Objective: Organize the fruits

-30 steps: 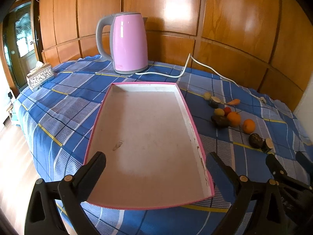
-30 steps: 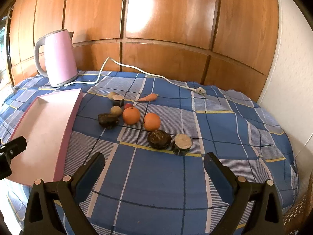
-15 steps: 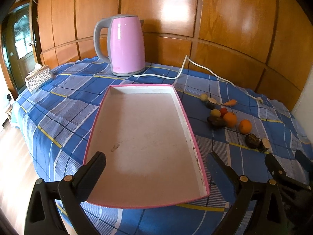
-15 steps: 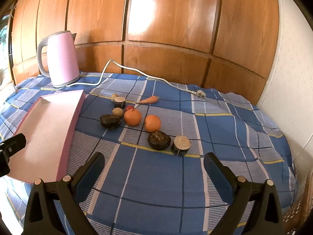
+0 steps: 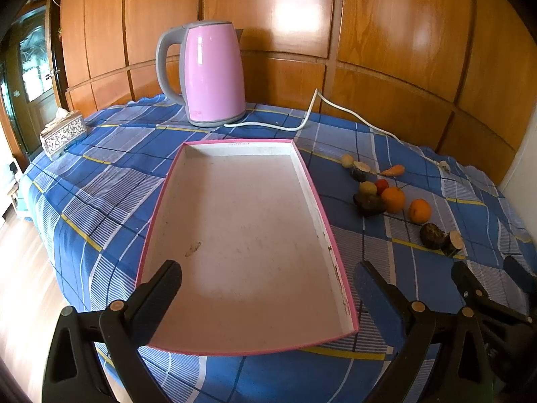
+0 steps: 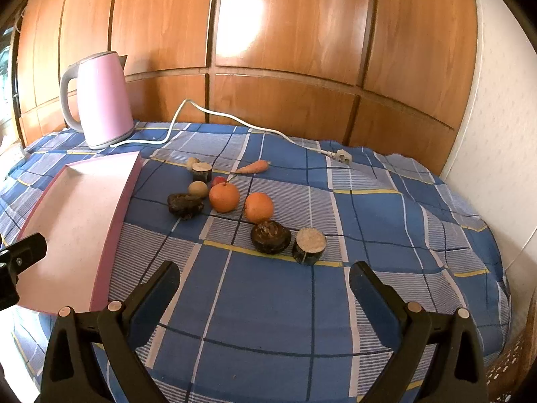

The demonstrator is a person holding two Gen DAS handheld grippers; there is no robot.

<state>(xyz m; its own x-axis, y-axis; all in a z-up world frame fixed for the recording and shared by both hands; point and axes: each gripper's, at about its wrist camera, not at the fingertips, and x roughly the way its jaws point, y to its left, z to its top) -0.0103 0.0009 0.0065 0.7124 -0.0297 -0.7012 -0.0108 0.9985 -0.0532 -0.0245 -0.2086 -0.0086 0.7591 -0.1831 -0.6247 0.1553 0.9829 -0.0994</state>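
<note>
Nothing sorted yet: pink tray bare, every fruit loose on the checked cloth just right of it. Left gripper over the tray, right gripper short of the fruit, jaws wide, holding nothing

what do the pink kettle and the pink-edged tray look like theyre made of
Tall pink kettle: glossy painted metal or hard plastic, judging by the sharp window reflection; its grey handle looks like matte plastic. Shallow pink-edged rectangular tray: probably cardboard, like a box lid, with thin straight walls and a matte, stained whitish inside.
</note>
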